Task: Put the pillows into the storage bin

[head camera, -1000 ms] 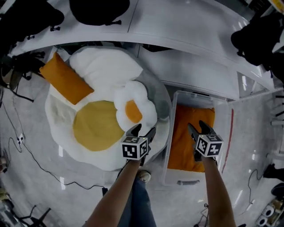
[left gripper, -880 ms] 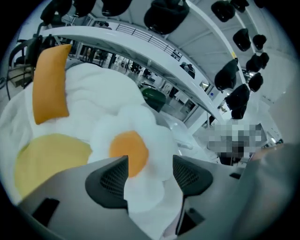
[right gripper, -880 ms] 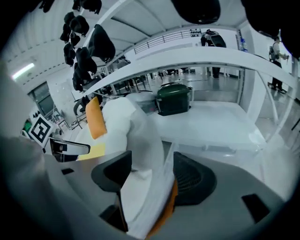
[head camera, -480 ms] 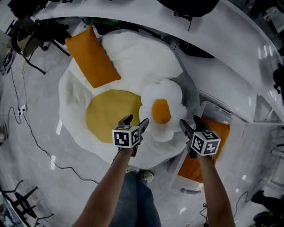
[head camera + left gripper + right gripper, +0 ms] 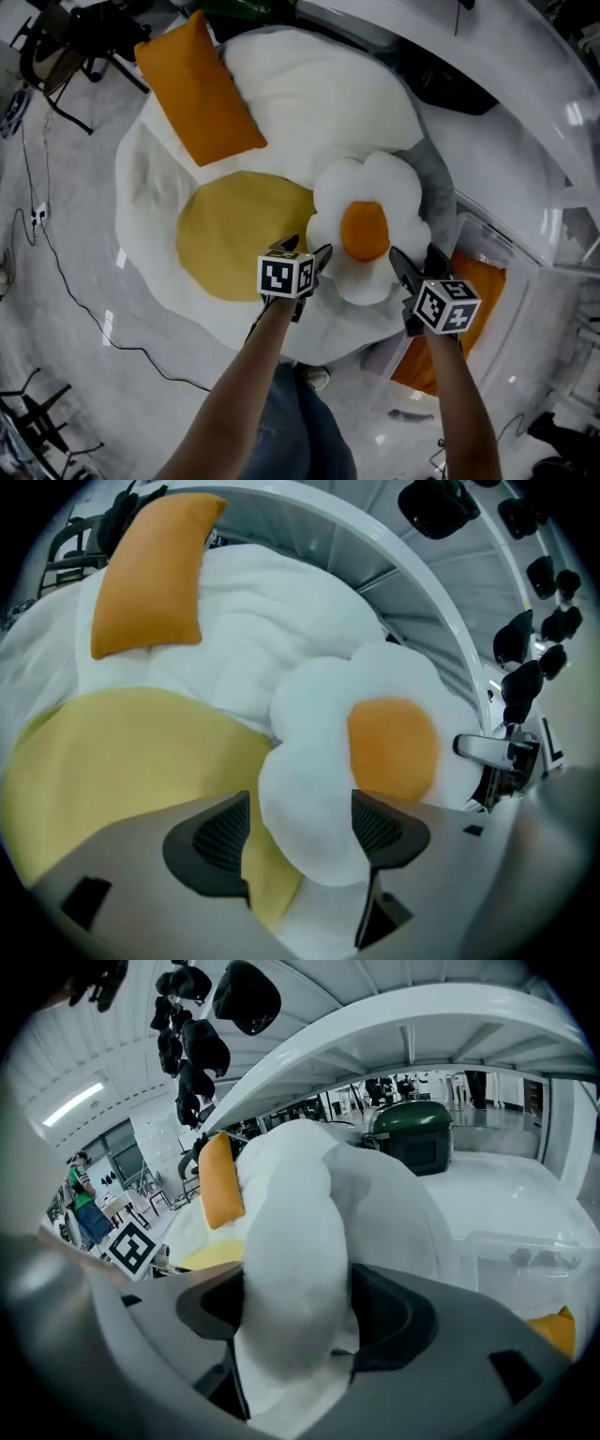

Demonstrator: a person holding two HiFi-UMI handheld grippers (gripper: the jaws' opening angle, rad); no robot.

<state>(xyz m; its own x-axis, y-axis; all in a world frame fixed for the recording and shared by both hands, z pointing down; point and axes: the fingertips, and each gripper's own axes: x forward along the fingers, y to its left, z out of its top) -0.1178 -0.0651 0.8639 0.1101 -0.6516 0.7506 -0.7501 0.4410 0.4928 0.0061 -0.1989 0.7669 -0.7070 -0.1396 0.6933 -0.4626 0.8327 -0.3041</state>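
Grasp step in hand: left gripper (image 5: 307, 249) and right gripper (image 5: 413, 255), jaws just widened and unclenched, each straddle a lobe of the egg pillow (image 5: 366, 230) at frame centre. The next move likely calls for clenching both, then carrying the pillow to the storage bin (image 5: 489, 240) at right.

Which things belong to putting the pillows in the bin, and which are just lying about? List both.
Job: small white egg-shaped plush pillow with orange yolk; orange rectangular fabric pillow; clear plastic storage bin, with a second orange pillow inside.
Lying about: large white floor cushion with yellow centre, probably; black cable on the floor.
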